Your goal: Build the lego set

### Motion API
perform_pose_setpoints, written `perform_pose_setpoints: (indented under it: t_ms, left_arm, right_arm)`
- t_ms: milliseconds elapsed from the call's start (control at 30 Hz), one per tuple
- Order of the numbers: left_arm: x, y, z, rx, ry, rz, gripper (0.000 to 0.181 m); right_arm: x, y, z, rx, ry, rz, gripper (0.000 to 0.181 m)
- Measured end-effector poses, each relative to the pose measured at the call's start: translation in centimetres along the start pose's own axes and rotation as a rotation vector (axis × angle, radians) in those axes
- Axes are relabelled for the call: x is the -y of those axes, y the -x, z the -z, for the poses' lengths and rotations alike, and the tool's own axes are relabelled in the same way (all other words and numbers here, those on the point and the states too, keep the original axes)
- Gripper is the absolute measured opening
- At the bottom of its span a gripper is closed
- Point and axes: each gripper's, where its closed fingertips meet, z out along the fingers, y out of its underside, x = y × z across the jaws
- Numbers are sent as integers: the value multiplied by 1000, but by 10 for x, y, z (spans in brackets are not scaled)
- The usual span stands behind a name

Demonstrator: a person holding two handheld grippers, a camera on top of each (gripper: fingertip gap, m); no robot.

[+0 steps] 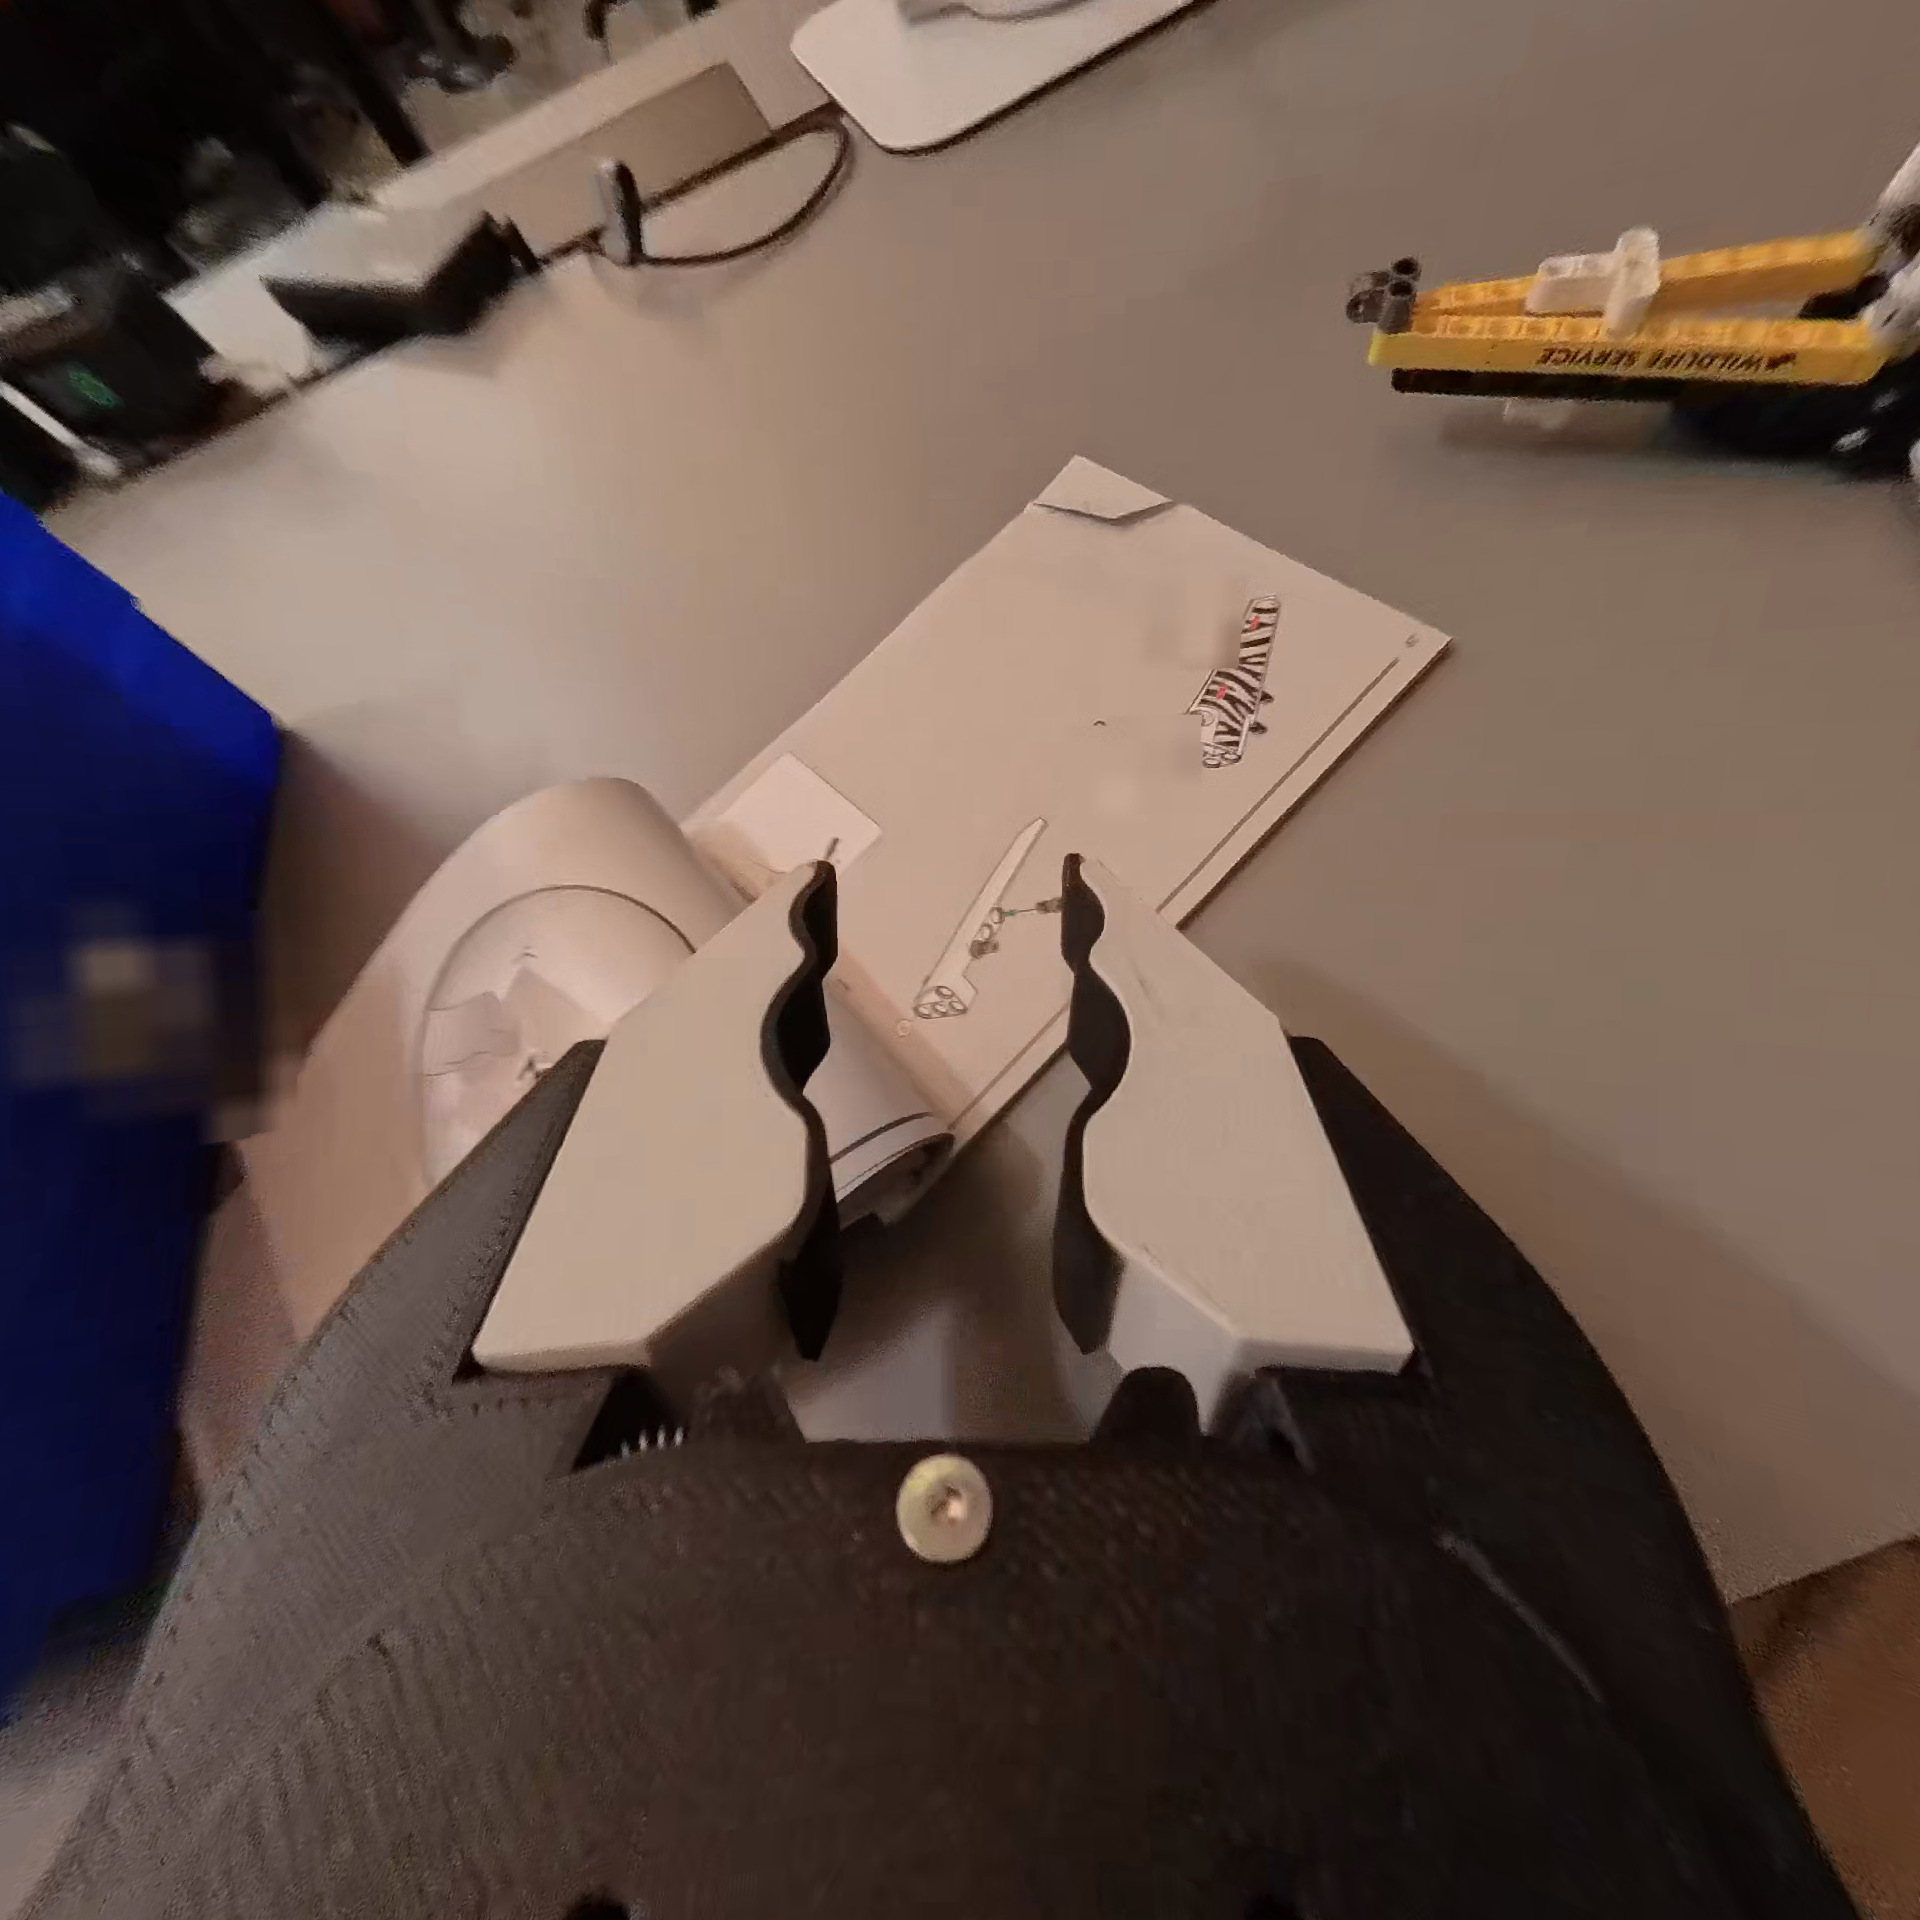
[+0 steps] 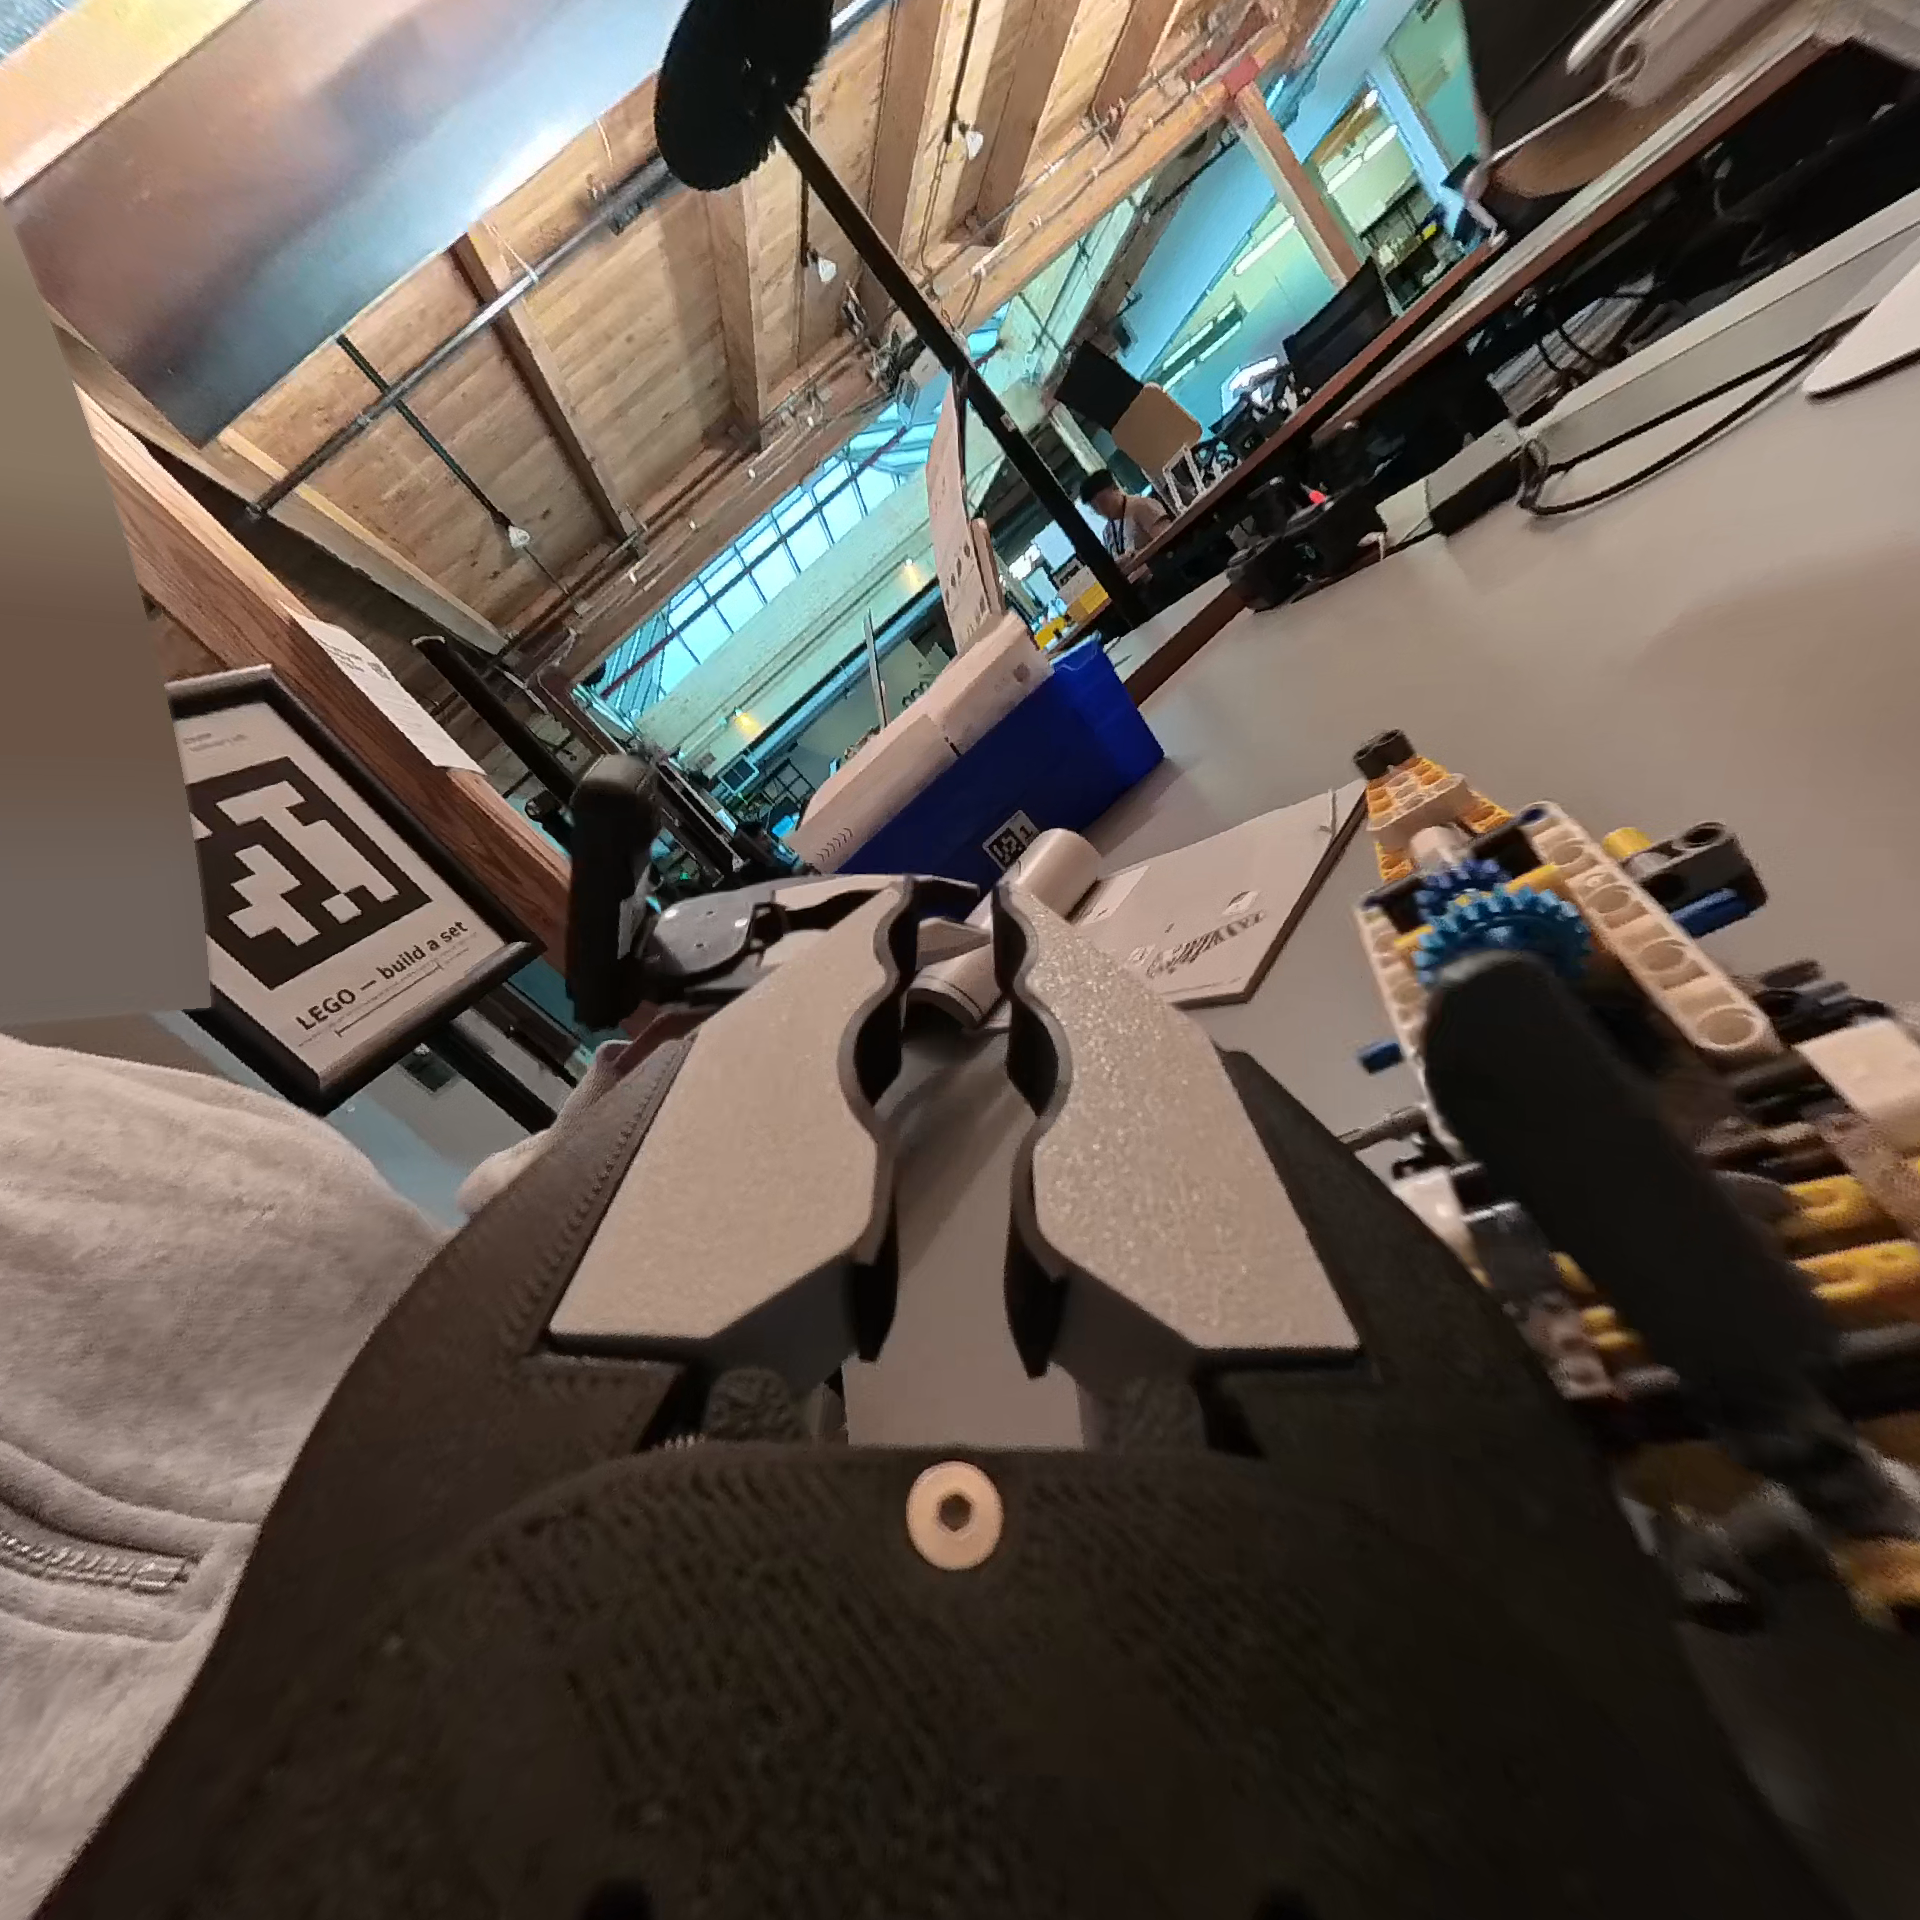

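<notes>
Left gripper [image 1: 951, 883]: grey fingers with wavy black pads, spread apart, empty, poised over the booklet.
Booklet [image 1: 1226, 665]: thin matte paper, near pages curled into a roll, far corner dog-eared, flat on the table.
Table [image 1: 1455, 1039]: smooth grey, bare to the right of the booklet.
Bin [image 1: 114, 831]: blue plastic, close at left.
Model [image 1: 1621, 332]: yellow studded beams with white parts, far right, well apart from the booklet.
Right gripper [image 2: 951, 899]: same build, narrow gap between its fingers, nothing grasped; model [image 2: 1538, 997] just beside it at right.
Cable [image 1: 748, 208]: black, looped, far.
</notes>
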Motion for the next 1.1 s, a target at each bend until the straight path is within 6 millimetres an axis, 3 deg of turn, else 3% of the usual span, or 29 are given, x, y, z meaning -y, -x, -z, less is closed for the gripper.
perform_pose_setpoints:
  t_ms: [67, 133, 233, 333, 400, 533, 667, 767, 833, 933, 1100]
  left_arm:
    - [-6, 3, -5, -28, 24, 40, 47]
    - [-1, 18, -3, 40, -24, 71, 40]
    - [13, 41, 10, 103, -143, 158, 35]
    - [13, 60, 20, 154, -210, 174, 29]
    - [10, 64, 21, 169, -247, 178, 27]
    - [15, 47, 21, 45, -357, 252, 35]
    - [32, 29, 42, -182, -510, 413, 38]
    - [35, 31, 57, -256, -582, 484, 37]
    - [29, 37, 59, -252, -598, 510, 35]
    - [20, 36, 58, -269, -587, 536, 34]
    - [17, 36, 66, -308, -614, 588, 33]
  right_arm:
    - [-3, 10, -8, 22, 38, 20, 13]
    - [1, 25, -19, 44, 91, 83, 16]
    - [22, 34, -39, 2, 175, 291, 23]
    - [43, 28, -69, -28, 311, 453, 25]
    - [43, 13, -92, -51, 479, 530, 29]
    - [17, -28, -138, -78, 786, 692, 32]
    - [-51, -47, -168, 10, 1080, 781, 39]
    - [-99, -49, -175, 73, 1286, 852, 24]
    - [-116, -54, -173, 51, 1426, 848, 19]
    - [-113, -62, -154, -10, 1611, 822, 27]
    - [-86, -82, -146, -92, 1585, 881, 45]
